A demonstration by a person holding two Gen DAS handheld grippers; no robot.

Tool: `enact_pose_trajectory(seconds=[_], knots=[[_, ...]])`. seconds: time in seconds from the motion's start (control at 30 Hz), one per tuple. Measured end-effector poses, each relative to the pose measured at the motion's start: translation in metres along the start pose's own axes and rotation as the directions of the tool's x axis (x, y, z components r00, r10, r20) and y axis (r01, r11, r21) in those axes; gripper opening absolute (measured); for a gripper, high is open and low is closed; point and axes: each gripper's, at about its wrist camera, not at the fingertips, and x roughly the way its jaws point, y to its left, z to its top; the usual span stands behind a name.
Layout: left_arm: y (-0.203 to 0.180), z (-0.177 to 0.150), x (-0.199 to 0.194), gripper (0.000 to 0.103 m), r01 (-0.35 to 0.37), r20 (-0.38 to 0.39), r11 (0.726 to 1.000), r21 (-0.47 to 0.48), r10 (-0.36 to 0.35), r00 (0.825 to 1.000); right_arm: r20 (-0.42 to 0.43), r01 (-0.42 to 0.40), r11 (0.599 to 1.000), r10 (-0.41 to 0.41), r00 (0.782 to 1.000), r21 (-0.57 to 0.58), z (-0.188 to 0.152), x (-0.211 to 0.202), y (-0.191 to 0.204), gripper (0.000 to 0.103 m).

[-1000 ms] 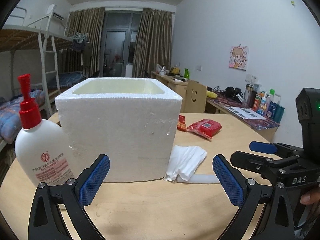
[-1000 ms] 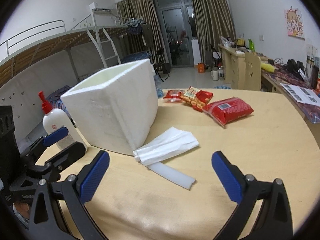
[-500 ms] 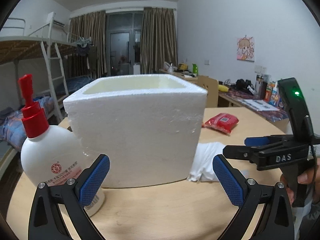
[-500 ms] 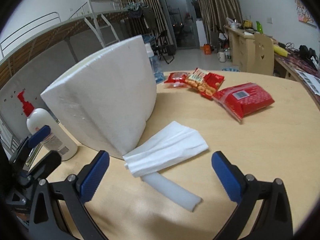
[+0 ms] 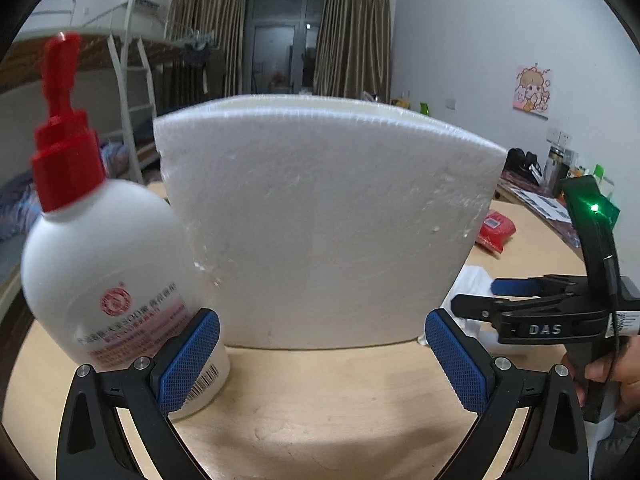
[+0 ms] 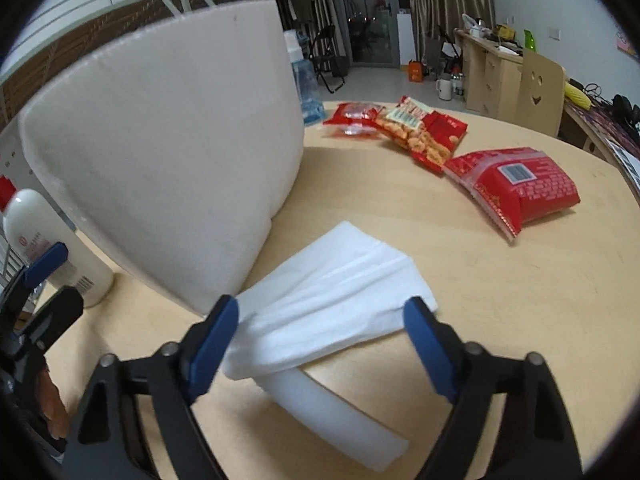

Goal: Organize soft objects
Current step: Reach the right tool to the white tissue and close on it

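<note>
On a round wooden worktop (image 6: 520,312) in a dormitory room, a person's two handheld grippers close in on a white foam box (image 5: 328,232) and the soft goods scattered beside it. The right gripper (image 6: 320,336) angles down over a folded white tissue (image 6: 336,312) lying flat at the box's near corner; its blue pads (image 6: 216,340) stand either side of the tissue's near end and its jaws are closing, though neither pad presses on the sheet. Part of the tissue lies over a white foam strip (image 6: 340,420), which juts out toward the camera from beneath it. Farther along the worktop lie three red packets — a large sealed pouch (image 6: 520,188) with a barcode label, an orange-and-red snack bag (image 6: 420,132) just behind it, and a smaller red packet (image 6: 352,116) touching that bag. The left gripper (image 5: 320,360) faces the box's broad side with its jaws spread wide and nothing between them; its left pad (image 5: 188,360) stands in front of the base of a white pump bottle (image 5: 112,280) with a red cap, which stands upright just beside the box — whether pad and bottle touch cannot be told. From the left wrist view the right gripper shows at the far right, a green light glowing on its body and the fingers of a hand (image 5: 612,376) wrapped around its handle. Curtains, a bunk bed ladder and a cluttered desk fill the background.
</note>
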Motion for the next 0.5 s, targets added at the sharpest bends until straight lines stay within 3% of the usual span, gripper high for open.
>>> enact_pose_trajectory(seconds=[0.17, 0.4, 0.47, 0.5], knots=[[-0.005, -0.001, 0.001, 0.103, 0.000, 0.003, 1.000, 0.014, -0.001, 1.000, -0.039, 0.020, 0.999, -0.022, 0.999, -0.037, -0.001, 0.007, 0.006, 0.077], [-0.007, -0.003, 0.000, 0.103, 0.007, 0.005, 1.000, 0.023, -0.007, 1.000, -0.055, 0.111, 0.988, -0.117, 0.992, -0.106, -0.001, 0.012, 0.016, 0.059], [-0.008, -0.003, -0.003, 0.103, 0.006, 0.019, 1.000, 0.027, -0.007, 1.000, -0.048, 0.110, 0.988, -0.116, 0.992, -0.106, -0.001, 0.010, 0.016, 0.035], [-0.009, -0.003, -0.004, 0.103, 0.010, 0.022, 0.999, 0.031, -0.011, 1.000, -0.045, 0.108, 0.989, -0.113, 0.993, -0.097, -0.001, 0.008, 0.014, 0.017]])
